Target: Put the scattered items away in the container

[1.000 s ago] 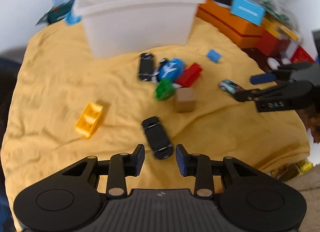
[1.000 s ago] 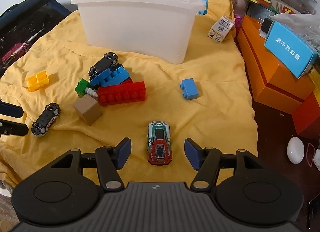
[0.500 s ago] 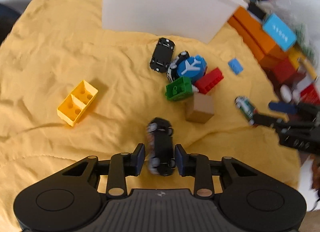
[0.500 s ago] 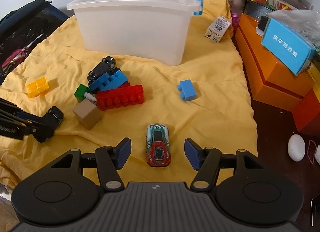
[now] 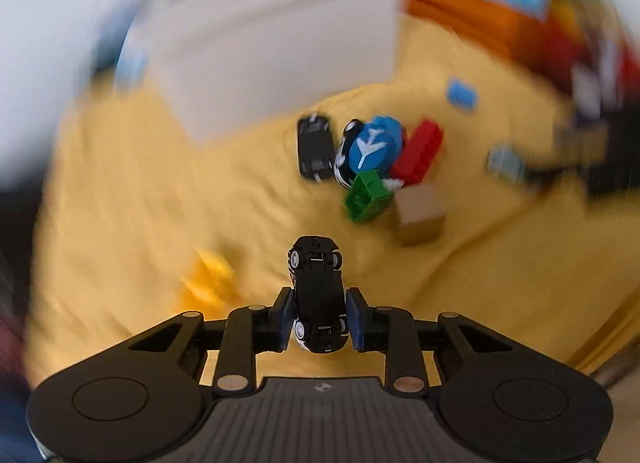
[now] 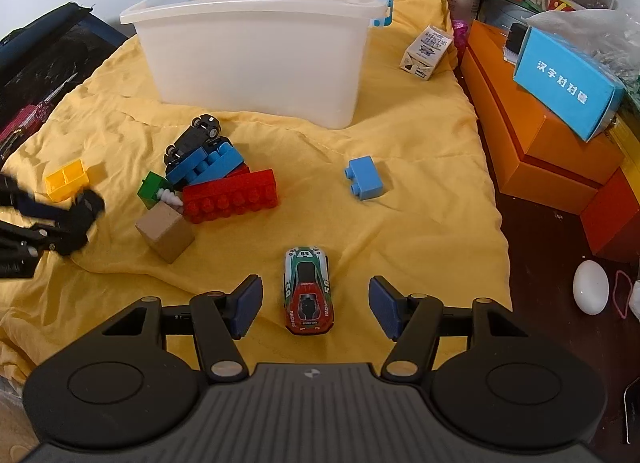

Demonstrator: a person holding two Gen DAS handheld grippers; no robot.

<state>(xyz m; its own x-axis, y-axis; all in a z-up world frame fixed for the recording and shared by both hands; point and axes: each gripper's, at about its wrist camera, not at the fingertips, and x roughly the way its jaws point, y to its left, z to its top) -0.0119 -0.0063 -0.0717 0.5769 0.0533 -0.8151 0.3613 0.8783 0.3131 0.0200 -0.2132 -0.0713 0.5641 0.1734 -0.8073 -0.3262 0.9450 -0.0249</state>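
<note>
Left wrist view, heavily blurred apart from the tool itself: left gripper (image 5: pixel 318 319) has a black toy car (image 5: pixel 317 295) between its jaws, belly and wheels facing the camera, nose pointing away; the jaws are closing and both blue pads sit against the car's flanks, so it reads as gripped. White container (image 5: pixel 280 59) stands well ahead on the yellow cloth (image 5: pixel 140 203). Between them lies a pile: a second black car (image 5: pixel 315 148), a blue piece with a white aeroplane symbol (image 5: pixel 374 147), a red brick (image 5: pixel 418 153), a green brick (image 5: pixel 367 195) and a tan cube (image 5: pixel 420 211). Risk, as a judgement: the grip is on the rear half only, so the car could pivot or slip out during a fast carry. Right wrist view, sharp: right gripper (image 6: pixel 316 305) hovers with jaws wide apart, straddling a red and green racing car (image 6: pixel 307 290) without touching it; the car sits on the cloth, near the front edge. Roof reads "59", the tail "RACING". A blue box (image 6: pixel 568 83) on orange boxes (image 6: pixel 532 147) carries white Chinese characters; small carton (image 6: pixel 426 51) print is too small to read. Risk: closing on soft, wrinkled cloth could pinch fabric or nudge the car off centre. A lone blue brick (image 6: pixel 363 178) and a yellow brick (image 6: pixel 68 179) remain out.
</note>
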